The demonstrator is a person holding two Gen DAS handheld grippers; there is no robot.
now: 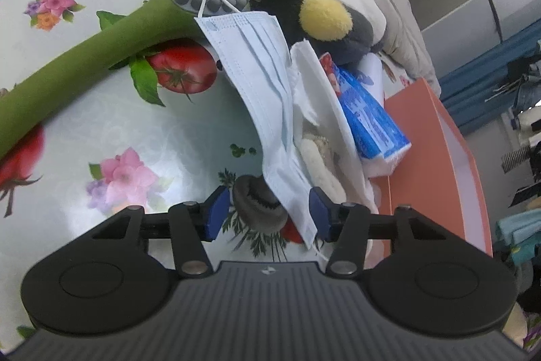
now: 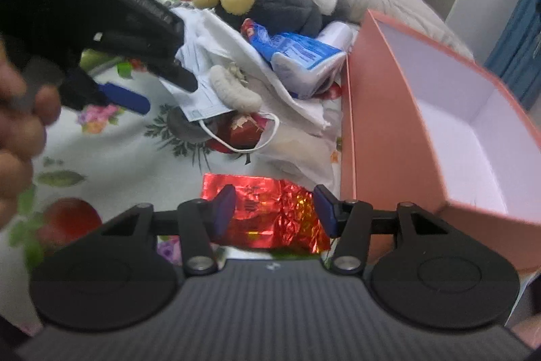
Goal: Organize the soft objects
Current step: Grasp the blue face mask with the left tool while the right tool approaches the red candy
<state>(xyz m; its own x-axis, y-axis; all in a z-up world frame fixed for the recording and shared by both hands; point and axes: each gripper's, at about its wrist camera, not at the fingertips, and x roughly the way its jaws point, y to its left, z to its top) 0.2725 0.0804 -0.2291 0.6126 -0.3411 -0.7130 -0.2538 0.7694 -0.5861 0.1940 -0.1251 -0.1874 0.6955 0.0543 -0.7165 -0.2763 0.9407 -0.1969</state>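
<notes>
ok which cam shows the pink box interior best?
Right wrist. The pink box lies open toward that camera, its white inside and far wall in view, apparently empty. Left wrist sees only the box's outer side and rim at the frame edge, the inside mostly hidden.

No readable text anywhere. Blue-and-white tissue pack [image 1: 368, 117], centre right in the left wrist view, carries print, but it's too small and blurred to make out; same pack in the right wrist view [image 2: 297, 53], upper centre, equally illegible. Red foil wrapper [image 2: 270, 212], lower centre of the right wrist view, shows dark crinkled marks, unreadable. The other hand-held gripper's [image 2: 145, 83] body, upper left there, bears a pale line of lettering, motion-blurred, can't read.
</notes>
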